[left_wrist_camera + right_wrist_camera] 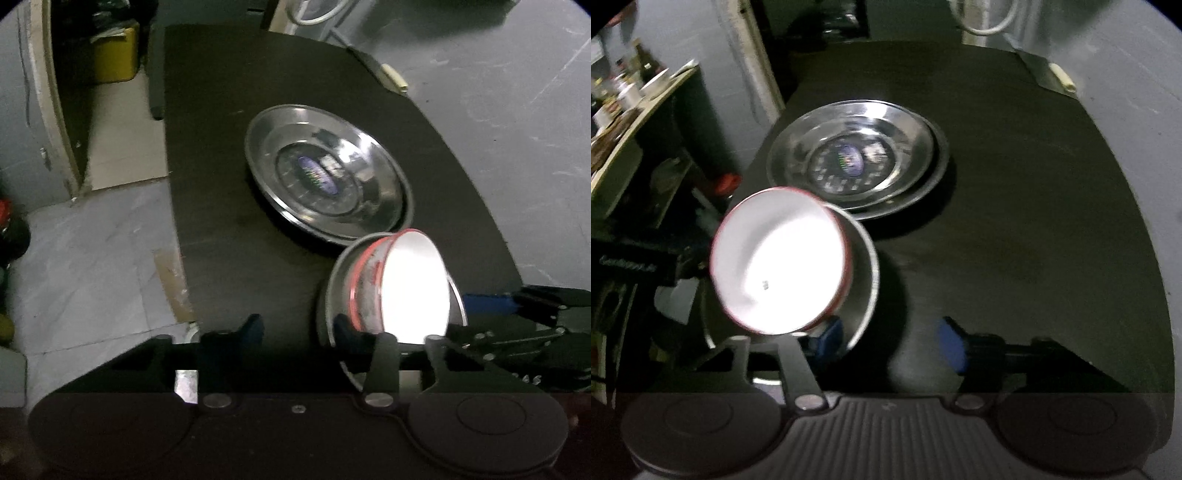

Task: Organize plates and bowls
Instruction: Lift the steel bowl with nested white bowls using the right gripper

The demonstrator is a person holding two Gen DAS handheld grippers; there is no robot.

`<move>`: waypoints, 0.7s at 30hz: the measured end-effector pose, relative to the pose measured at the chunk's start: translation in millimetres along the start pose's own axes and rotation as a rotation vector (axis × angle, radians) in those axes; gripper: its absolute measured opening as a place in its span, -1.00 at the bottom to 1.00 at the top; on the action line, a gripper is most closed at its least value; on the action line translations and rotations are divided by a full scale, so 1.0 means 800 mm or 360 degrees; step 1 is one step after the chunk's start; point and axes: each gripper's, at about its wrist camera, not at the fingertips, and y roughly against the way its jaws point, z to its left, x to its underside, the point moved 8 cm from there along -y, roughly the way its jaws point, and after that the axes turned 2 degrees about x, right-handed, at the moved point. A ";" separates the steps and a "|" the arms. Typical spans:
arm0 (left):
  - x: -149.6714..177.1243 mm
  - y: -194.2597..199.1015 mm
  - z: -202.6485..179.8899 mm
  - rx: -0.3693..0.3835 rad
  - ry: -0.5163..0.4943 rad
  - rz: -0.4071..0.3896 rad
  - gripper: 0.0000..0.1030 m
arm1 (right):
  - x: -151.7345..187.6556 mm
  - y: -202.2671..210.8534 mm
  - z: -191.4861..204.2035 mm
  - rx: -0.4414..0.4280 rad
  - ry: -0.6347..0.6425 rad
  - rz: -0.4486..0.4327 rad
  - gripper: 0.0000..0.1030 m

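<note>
A white bowl with a red rim lies tilted inside a steel bowl on the black table. Beyond them lies a stack of steel plates. The jaws of my left gripper straddle the steel bowl's left wall: one pad is inside and the other stands well clear outside. My right gripper straddles the opposite wall the same way, its outer pad apart from the steel. It also shows at the right edge of the left wrist view.
The table's left edge drops to a grey floor. A yellow box stands beyond it. A cream object lies at the far right corner. A shelf with jars and a red item stand at the left.
</note>
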 end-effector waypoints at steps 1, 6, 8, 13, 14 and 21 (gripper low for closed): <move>0.000 -0.001 -0.003 0.0006 -0.0003 -0.0002 -0.31 | 0.000 0.000 0.003 -0.0011 0.0028 -0.0001 -0.05; 0.000 -0.004 -0.019 0.0033 -0.0053 -0.0008 -0.66 | -0.001 0.000 0.018 -0.0045 0.0153 0.0005 -0.49; 0.001 -0.003 -0.023 0.0030 -0.0075 -0.0008 -0.74 | -0.001 -0.001 0.021 -0.0042 0.0177 0.0010 -0.52; 0.001 -0.004 -0.028 -0.0001 -0.0103 -0.0006 -0.79 | -0.002 -0.004 0.021 -0.0052 0.0181 0.0029 -0.52; 0.001 -0.005 -0.029 -0.0012 -0.0110 -0.0005 -0.79 | -0.002 -0.005 0.020 -0.0059 0.0174 0.0032 -0.52; 0.001 -0.007 -0.036 -0.0079 -0.0185 0.0019 -0.80 | -0.001 -0.006 0.018 -0.0071 0.0164 0.0038 -0.53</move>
